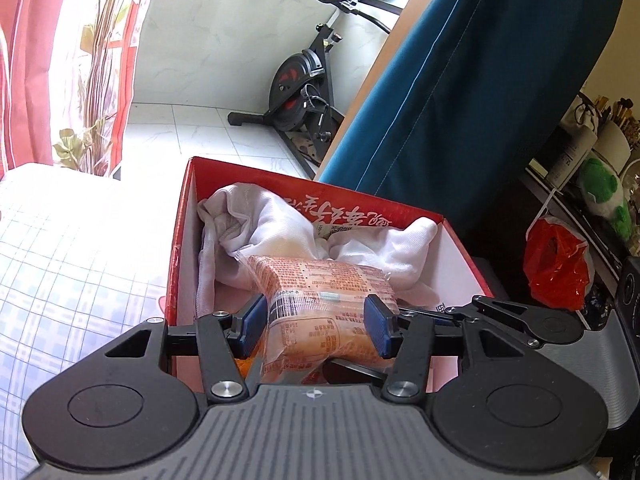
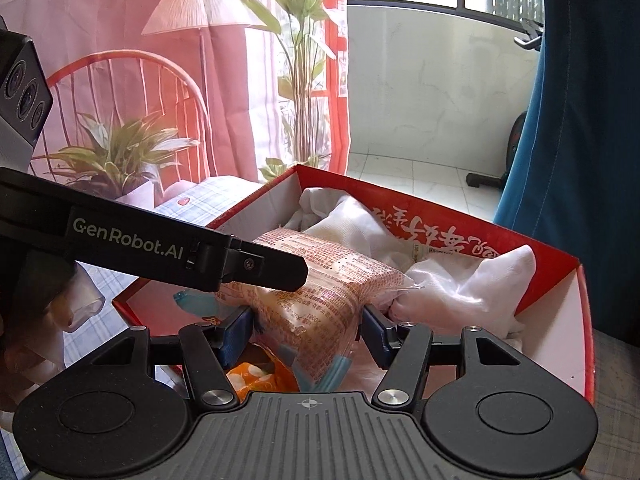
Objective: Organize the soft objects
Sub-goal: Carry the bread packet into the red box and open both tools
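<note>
The left tool point(image 1: 316, 330) grips the orange packet point(image 1: 316, 296) over the red box point(image 1: 182, 240). The right tool point(image 2: 308, 332) brackets it, grip uncertain. Next, probably: lower and release.

"GenRobot.AI" on the left tool point(image 2: 308, 272); box point(image 2: 440, 216) print unreadable

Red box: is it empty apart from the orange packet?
No: white cloth lies bunched inside the red box behind the orange packet.
</note>
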